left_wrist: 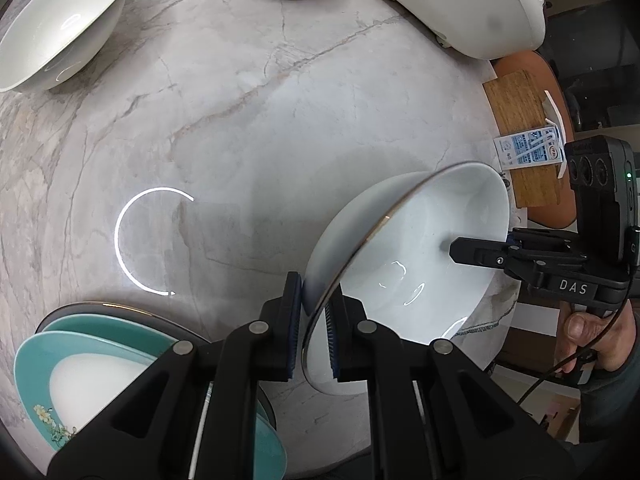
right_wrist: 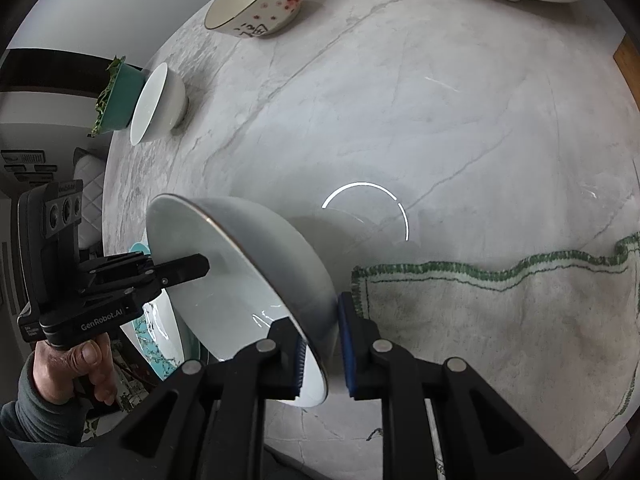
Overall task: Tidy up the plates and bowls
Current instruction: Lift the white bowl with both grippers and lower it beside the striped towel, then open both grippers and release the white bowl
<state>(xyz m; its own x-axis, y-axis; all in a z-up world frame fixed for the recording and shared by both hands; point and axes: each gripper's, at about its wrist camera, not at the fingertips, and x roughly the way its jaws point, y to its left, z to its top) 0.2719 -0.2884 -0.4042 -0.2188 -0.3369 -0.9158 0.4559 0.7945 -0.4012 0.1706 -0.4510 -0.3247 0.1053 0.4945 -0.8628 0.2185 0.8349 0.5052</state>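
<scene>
Left gripper (left_wrist: pixel 314 332): jaws clamped on the near rim of a white bowl (left_wrist: pixel 416 264), one pad inside, one outside. Right gripper (right_wrist: pixel 324 354): jaws clamped on the opposite rim of the same bowl, which hangs tilted between them above the marble bench (left_wrist: pixel 248 120). Beside it: teal plates (left_wrist: pixel 100 356), stacked. Beneath the right gripper: green-edged cloth (right_wrist: pixel 500 320). Farther off: second white bowl (left_wrist: pixel 60 24), patterned bowl (right_wrist: pixel 256 0), white appliance (left_wrist: pixel 472 4).
</scene>
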